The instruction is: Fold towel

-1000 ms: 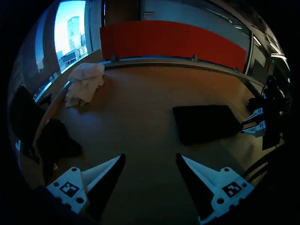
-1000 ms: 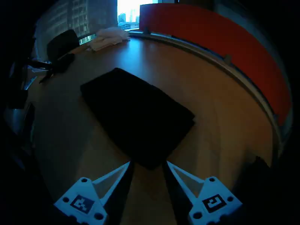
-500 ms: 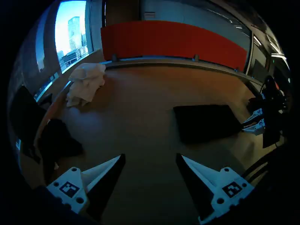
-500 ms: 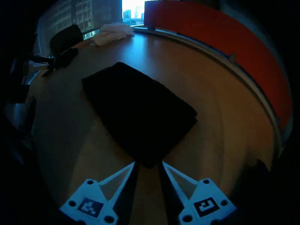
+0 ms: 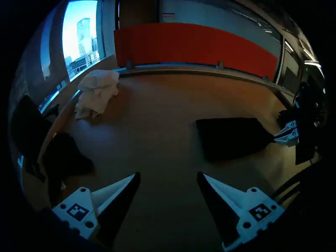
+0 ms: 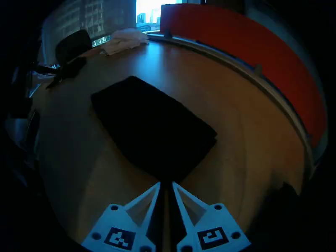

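While left gripper gapes — right gripper pinches towel corner.

Left gripper: fingers spread wide, lower frame. Right gripper: fingers pinched on dark towel corner.

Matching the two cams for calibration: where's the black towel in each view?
Left gripper view: black towel lies right of centre, mid-height.
Right gripper view: black towel lies in the centre, its near corner between the right tongs.
Shared landmark: white cloth, upper left in the left gripper view, top left of centre in the right gripper view.
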Demonstrator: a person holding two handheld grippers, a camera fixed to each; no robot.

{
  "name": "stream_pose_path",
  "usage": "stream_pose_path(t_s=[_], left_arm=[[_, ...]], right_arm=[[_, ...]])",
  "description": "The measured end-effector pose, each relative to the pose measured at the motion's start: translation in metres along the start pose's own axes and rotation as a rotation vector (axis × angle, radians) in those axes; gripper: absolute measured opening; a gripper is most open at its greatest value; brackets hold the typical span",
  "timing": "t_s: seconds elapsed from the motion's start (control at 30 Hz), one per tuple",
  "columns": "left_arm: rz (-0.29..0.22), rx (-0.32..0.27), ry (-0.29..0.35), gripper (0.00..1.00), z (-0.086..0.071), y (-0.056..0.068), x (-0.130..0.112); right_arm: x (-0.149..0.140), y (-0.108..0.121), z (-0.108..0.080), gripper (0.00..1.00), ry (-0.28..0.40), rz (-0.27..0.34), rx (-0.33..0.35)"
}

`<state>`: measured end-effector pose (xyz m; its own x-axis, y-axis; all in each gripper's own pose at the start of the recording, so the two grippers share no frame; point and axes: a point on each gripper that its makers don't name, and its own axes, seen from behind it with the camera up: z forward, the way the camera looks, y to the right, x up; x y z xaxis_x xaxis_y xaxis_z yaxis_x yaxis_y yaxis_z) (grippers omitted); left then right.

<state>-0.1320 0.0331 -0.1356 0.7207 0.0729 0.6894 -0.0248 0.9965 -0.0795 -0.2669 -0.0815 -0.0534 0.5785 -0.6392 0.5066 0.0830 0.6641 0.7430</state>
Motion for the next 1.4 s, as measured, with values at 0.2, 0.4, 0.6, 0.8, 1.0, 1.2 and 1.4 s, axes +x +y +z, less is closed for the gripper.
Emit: stream_pose_path(t_s=[0.2,0.4,0.6,0.8,1.0,1.2,1.4], left_arm=[[0.000,-0.002,0.001,1.00,0.000,0.000,0.001],[0.000,-0.005,0.005,1.00,0.000,0.001,0.003],[-0.003,-0.007,0.004,1.00,-0.002,0.001,0.003],[-0.007,-0.005,0.008,1.00,-0.007,-0.001,0.004],[-0.011,-0.005,0.017,1.00,-0.013,0.000,0.006],[-0.013,-0.006,0.023,1.00,-0.016,0.001,0.008],[-0.014,-0.006,0.026,1.00,-0.018,0.001,0.009]], right_arm=[[0.009,0.005,-0.008,0.04,0.017,-0.010,-0.016],[0.014,0.009,-0.016,0.04,0.028,-0.010,-0.024],[0.025,0.010,-0.023,0.04,0.054,-0.019,-0.031],[0.050,0.009,-0.031,0.04,0.091,-0.057,-0.039],[0.078,0.006,-0.039,0.04,0.134,-0.103,-0.048],[0.091,0.010,-0.049,0.04,0.154,-0.125,-0.061],[0.093,0.015,-0.057,0.04,0.158,-0.132,-0.072]])
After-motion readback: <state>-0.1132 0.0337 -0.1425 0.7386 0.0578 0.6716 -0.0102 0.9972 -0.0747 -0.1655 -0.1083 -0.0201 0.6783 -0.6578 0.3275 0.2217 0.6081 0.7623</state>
